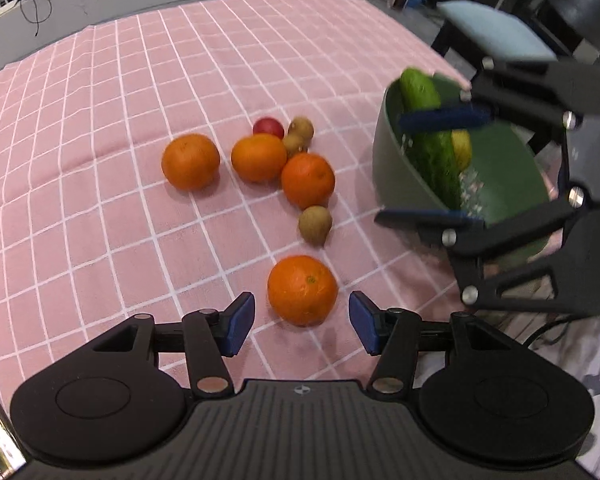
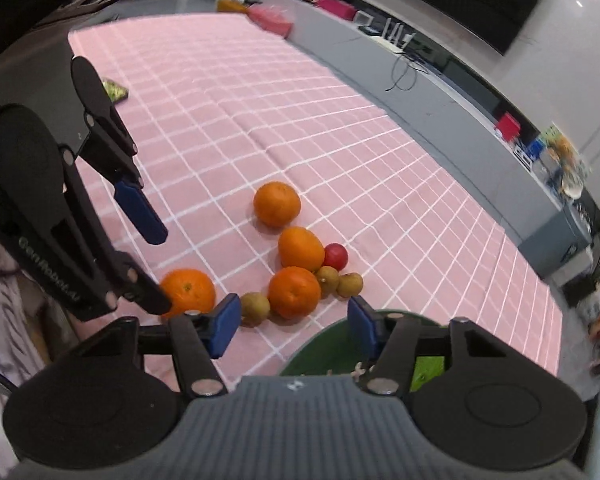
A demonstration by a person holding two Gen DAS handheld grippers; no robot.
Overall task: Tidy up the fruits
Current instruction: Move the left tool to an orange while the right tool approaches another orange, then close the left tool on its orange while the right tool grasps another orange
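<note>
Several oranges lie on the pink checked tablecloth [image 1: 140,120] with a small red fruit [image 1: 269,128] and a few brown kiwi-like fruits [image 1: 315,220]. The nearest orange [image 1: 302,290] sits just ahead of my left gripper [image 1: 302,322], whose blue pads stand apart on either side without touching it. My right gripper [image 1: 392,168] hovers open over the green bowl [image 1: 496,176], which holds a cucumber [image 1: 420,88] and a lemon [image 1: 462,148]. In the right wrist view, my right gripper [image 2: 292,328] has only cloth and the bowl rim [image 2: 320,332] between its pads.
A chair with a pale blue cushion [image 1: 496,32] stands past the table's right edge. A long grey cabinet [image 2: 440,92] runs along the far side. A small green object [image 2: 114,90] lies near the cloth's far left corner. Patterned clothing [image 1: 580,360] shows near the front edge.
</note>
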